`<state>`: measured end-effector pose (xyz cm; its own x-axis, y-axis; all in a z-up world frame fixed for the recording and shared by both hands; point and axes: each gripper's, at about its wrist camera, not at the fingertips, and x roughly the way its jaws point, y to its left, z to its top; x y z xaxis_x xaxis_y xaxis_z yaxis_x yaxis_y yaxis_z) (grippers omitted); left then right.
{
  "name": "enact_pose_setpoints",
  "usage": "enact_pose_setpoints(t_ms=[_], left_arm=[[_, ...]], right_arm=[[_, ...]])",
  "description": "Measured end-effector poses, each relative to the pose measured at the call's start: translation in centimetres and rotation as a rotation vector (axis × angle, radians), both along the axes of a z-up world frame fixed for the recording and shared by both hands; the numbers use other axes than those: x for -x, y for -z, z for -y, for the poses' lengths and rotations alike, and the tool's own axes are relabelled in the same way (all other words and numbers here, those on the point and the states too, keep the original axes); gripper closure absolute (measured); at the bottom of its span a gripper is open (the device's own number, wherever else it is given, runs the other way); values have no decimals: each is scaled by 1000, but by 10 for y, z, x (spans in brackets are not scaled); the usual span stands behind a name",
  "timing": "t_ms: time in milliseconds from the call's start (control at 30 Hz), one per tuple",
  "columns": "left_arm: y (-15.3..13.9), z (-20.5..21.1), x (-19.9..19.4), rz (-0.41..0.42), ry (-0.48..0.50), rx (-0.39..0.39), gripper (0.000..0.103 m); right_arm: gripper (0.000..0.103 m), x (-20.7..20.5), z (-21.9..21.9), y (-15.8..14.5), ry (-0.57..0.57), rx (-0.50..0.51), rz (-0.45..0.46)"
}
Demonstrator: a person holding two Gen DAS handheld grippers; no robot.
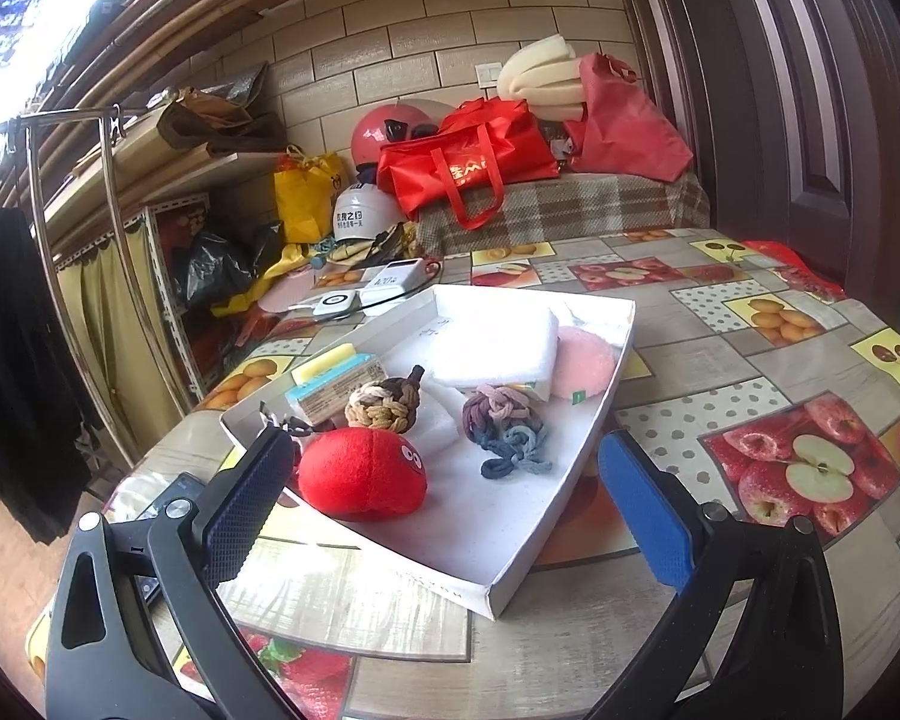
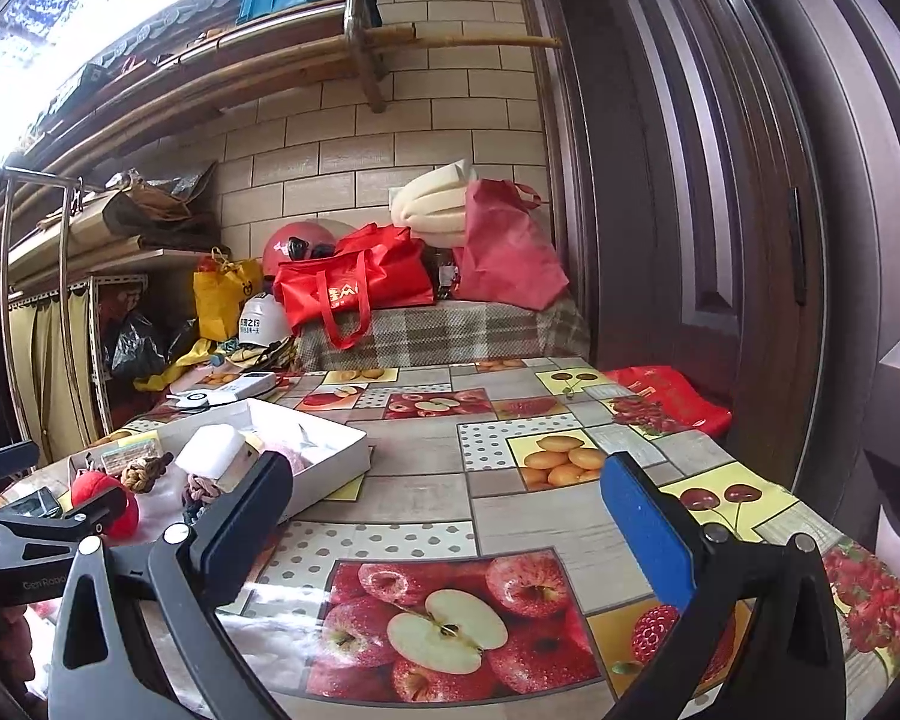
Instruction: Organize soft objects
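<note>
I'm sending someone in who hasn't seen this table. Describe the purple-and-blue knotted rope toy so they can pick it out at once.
Find the shallow white box on the fruit-patterned tablecloth. Inside it, the knotted rope toy lies in front of the white foam block, to the right of the red plush toy. Unlike the brown-and-beige knot beside it, this one runs from purple and pink to blue-grey, with loose blue loops trailing off it.

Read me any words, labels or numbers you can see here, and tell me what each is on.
"Gen Robo", cut off at the frame edge: on the left tool body, right wrist view.
Chinese characters, too blurred to read: white helmet.
Gold lettering, too blurred to read: red bag.
Small print, too small: label on the packaged sponge.
Faint handwriting, illegible: white box floor.
</note>
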<state>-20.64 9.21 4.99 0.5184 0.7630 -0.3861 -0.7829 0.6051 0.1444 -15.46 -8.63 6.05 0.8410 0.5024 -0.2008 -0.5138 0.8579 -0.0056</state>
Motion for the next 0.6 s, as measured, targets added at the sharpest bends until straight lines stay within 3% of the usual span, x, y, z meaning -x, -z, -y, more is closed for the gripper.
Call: enact_pose_setpoints(t_ms=[600], left_arm=[[0,1,-1,8,12,-5,0]], right_arm=[[0,0,1,-1,-7,4,6]])
